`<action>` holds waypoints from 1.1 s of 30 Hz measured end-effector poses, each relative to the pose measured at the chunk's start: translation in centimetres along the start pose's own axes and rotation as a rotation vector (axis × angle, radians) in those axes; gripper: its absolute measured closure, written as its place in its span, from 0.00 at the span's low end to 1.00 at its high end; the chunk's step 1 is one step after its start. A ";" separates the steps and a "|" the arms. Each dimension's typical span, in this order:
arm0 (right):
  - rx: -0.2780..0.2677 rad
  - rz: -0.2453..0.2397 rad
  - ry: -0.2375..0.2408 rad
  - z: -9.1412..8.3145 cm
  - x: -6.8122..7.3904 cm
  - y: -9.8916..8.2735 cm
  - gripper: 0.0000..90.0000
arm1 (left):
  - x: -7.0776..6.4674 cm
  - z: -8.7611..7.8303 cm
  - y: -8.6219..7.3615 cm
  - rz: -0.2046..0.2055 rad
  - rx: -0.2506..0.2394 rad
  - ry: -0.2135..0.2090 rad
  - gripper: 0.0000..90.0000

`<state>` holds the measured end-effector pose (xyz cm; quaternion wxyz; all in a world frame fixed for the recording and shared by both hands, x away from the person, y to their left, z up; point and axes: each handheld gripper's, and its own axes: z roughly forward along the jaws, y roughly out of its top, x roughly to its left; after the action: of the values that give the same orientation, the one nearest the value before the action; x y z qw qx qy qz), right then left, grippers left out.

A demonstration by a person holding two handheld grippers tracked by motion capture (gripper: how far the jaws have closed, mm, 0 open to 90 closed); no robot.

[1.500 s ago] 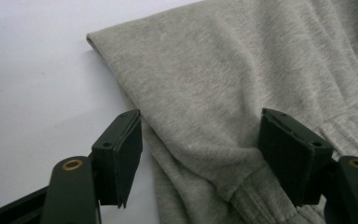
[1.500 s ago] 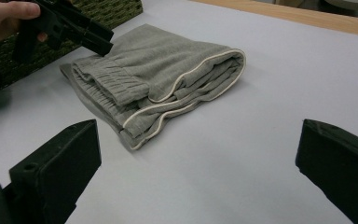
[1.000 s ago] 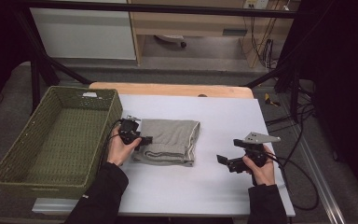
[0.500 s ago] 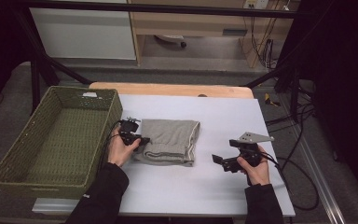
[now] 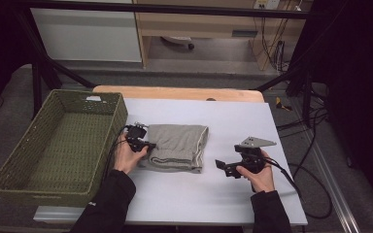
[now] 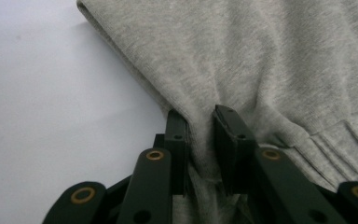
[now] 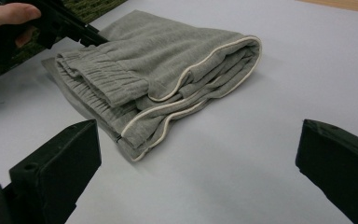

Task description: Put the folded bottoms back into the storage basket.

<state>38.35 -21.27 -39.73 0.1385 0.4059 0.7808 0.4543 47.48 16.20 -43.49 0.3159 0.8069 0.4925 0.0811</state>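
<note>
Two black grippers are over the white table (image 5: 184, 194). The left gripper (image 6: 200, 126) has just been closing and now pinches the edge of the folded grey cloth (image 5: 178, 146) in the middle of the high view. The right gripper (image 5: 219, 165) sits at the lower right, jaws wide apart, holding nothing.

Black sleeves; black tool (image 5: 151, 144) with brass rivets.
</note>
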 end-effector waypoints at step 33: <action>0.051 0.071 -0.124 6.8 0.8 2.6 0.01 | -0.2 0.2 -0.1 0.065 -0.005 0.007 0.84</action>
<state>43.12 -15.93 -41.20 0.1600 0.4641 0.7673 0.4127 47.44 16.01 -43.63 0.3132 0.8215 0.4668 0.0954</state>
